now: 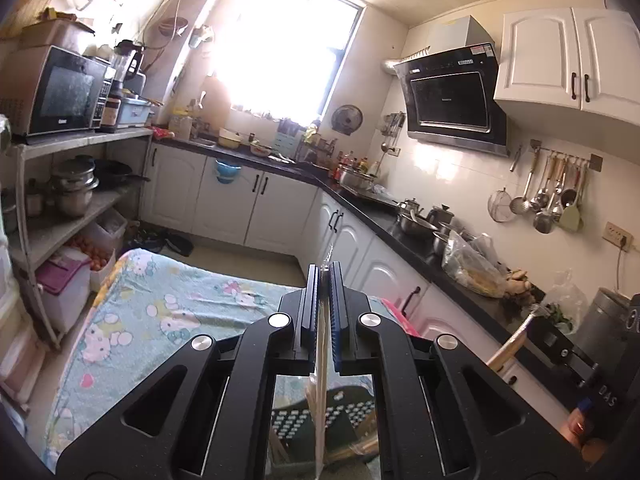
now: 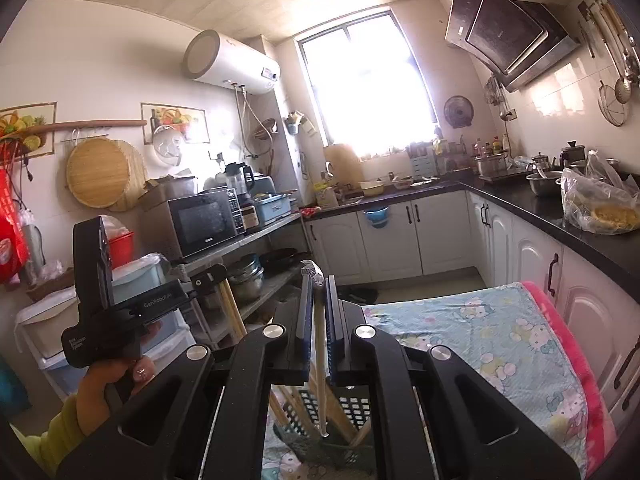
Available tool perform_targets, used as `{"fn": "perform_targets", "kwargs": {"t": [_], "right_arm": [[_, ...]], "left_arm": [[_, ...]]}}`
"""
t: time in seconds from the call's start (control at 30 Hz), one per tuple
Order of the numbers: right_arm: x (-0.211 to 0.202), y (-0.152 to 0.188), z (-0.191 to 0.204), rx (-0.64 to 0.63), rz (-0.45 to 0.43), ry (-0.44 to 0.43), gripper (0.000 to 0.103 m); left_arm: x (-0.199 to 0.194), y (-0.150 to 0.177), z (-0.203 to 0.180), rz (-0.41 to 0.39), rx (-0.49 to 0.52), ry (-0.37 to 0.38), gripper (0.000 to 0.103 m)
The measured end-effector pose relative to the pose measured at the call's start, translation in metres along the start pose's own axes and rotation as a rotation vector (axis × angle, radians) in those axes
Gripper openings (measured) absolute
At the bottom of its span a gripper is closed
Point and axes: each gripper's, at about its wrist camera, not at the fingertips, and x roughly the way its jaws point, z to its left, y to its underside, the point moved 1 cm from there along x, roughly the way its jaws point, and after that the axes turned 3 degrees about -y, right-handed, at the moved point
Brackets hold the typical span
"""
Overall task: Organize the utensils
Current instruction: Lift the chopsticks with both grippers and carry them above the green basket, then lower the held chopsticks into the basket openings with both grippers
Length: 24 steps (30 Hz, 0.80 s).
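Holding utensils aloft above the dark slotted basket, both tools were mid-transfer; the left gripper was clamped on pale chopsticks, the right gripper pinched shut on a metal-tipped utensil whose handle hung toward the basket; next, I judged, each needed lowering into the basket, then releasing; the basket's rim and contents were mostly hidden behind the grippers.
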Motion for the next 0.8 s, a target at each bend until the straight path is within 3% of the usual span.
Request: {"fn": "perform_targets", "kwargs": {"t": [0.37,0.8], "right_arm": [[0.021,0.007,-0.016,0.003,-0.014,0.046,0.006],[0.054,0.038,-0.016,-0.06,0.039,0.094,0.006]], "left_arm": [[0.03,0.009,-0.005,-0.042,0.041,-0.087,0.003],[0.05,0.043,0.004,-0.004,0.03,-0.092,0.003]]}}
